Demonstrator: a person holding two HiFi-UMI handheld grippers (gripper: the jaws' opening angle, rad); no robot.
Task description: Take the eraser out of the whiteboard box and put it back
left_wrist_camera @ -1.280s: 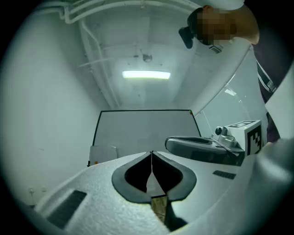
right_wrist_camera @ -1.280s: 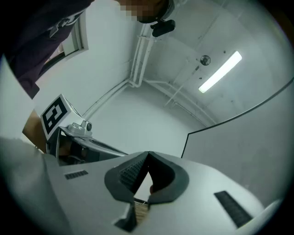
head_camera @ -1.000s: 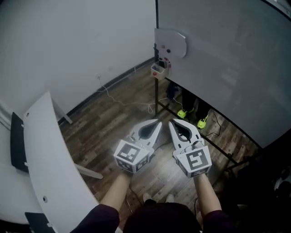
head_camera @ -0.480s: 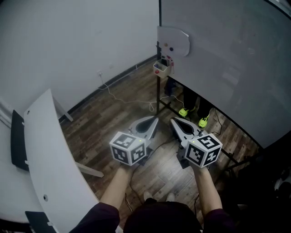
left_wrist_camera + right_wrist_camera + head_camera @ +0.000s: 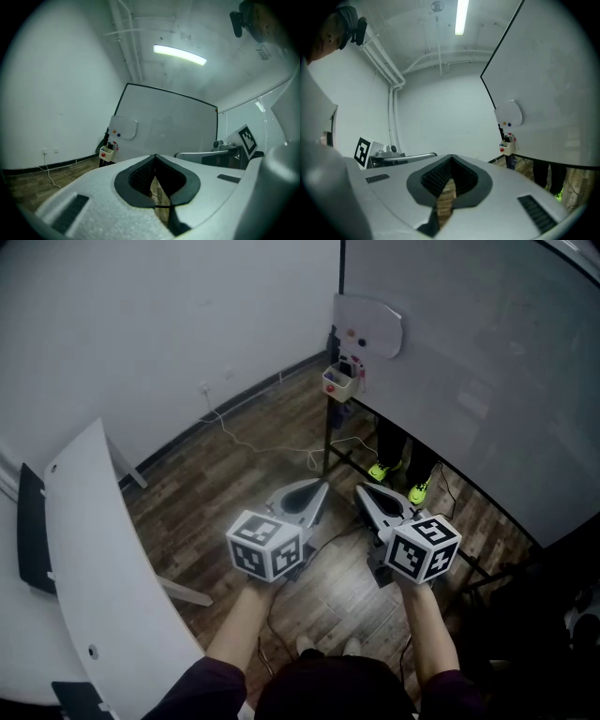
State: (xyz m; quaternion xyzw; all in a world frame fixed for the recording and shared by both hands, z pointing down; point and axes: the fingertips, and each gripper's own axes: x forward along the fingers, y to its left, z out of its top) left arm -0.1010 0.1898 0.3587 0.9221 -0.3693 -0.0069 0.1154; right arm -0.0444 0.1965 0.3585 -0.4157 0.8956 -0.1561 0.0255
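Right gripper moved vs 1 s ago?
Yes. In the head view the right gripper has rolled, and its marker cube has shifted up and right, toward the whiteboard; its tip has barely shifted.

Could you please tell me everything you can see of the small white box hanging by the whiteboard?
The small white box is open-topped, looks like plastic and bears a round red spot on its front. It hangs upright at the lower left corner of the large whiteboard, against the stand's dark post, above the wooden floor. A few slim things stick up out of it, too small to name.
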